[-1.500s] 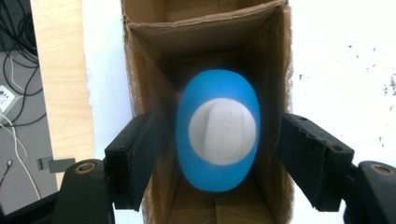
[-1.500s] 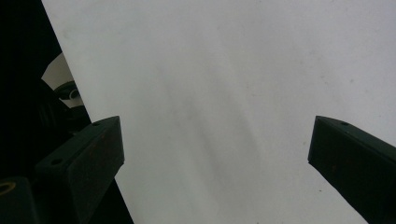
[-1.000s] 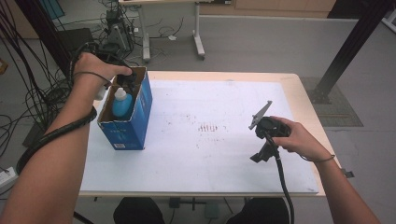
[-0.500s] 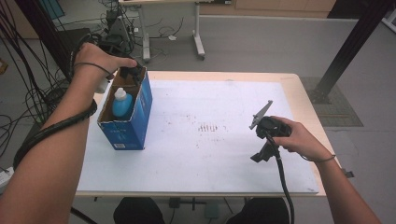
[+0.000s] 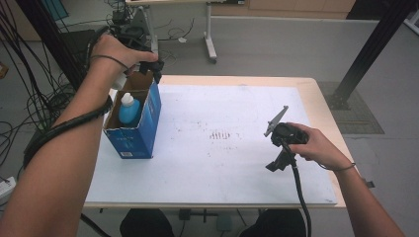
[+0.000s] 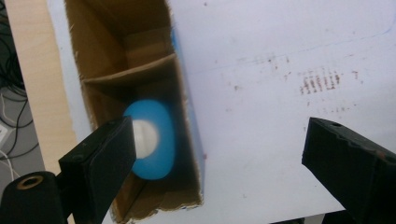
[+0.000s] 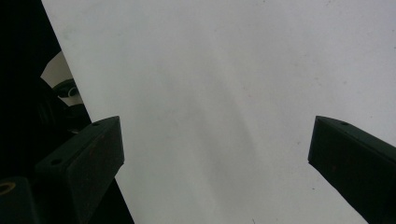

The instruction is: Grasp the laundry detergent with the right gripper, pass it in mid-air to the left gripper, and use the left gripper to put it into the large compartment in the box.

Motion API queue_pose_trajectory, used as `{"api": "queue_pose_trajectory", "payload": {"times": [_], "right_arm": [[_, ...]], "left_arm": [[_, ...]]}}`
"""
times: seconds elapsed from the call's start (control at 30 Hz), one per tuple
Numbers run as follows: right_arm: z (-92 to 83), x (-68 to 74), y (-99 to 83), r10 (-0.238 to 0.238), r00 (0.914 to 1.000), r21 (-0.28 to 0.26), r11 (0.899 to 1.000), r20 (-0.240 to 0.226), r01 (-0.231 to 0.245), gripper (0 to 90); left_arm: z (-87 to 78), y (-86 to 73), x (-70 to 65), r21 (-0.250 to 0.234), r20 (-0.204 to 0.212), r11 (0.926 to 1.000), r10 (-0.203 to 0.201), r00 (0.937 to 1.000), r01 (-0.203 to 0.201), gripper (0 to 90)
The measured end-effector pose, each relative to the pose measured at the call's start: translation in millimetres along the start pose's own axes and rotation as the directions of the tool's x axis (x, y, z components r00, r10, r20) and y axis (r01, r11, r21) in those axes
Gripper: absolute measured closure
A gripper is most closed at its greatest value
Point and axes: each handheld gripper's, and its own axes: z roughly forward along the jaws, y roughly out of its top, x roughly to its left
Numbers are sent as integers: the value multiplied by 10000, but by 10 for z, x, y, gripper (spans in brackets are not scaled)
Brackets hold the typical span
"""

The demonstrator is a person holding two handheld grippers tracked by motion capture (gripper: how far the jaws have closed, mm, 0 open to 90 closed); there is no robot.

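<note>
An open-topped blue cardboard box stands at the table's left edge. Inside it a blue bottle with a white cap stands upright. My left gripper hovers above the box's far end. Its jaws have just been opening and stand wide apart with nothing between them. In the left gripper view I look down on the box and the bottle, which sits in the near compartment behind a cardboard divider. My right gripper hangs open over the white table top at the right, and in its own view its jaws are empty.
A white sheet covers the wooden table, with faint reddish marks near its middle. Cables lie on the floor at the left. A black post stands beyond the table's far right corner.
The left hand has lifted out of the box and moved toward its far end. Its jaws let go of the bottle, which stays in the box. The right hand has kept still.
</note>
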Motion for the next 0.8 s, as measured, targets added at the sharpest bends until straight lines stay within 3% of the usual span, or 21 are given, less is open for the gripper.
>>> {"api": "queue_pose_trajectory", "payload": {"times": [0.37, 0.8], "right_arm": [[-22, -7, -9, 18, 10000, -38, 10000, 29, -18, 30], [-69, 13, -45, 74, 10000, -67, 10000, 57, -74, 30]], "left_arm": [[11, 192, -408, 5, 191, 9971, 762, 9969, -763, 101], [261, 391, -885, 130, 531, 9860, 1656, 9848, -1665, 96]]}}
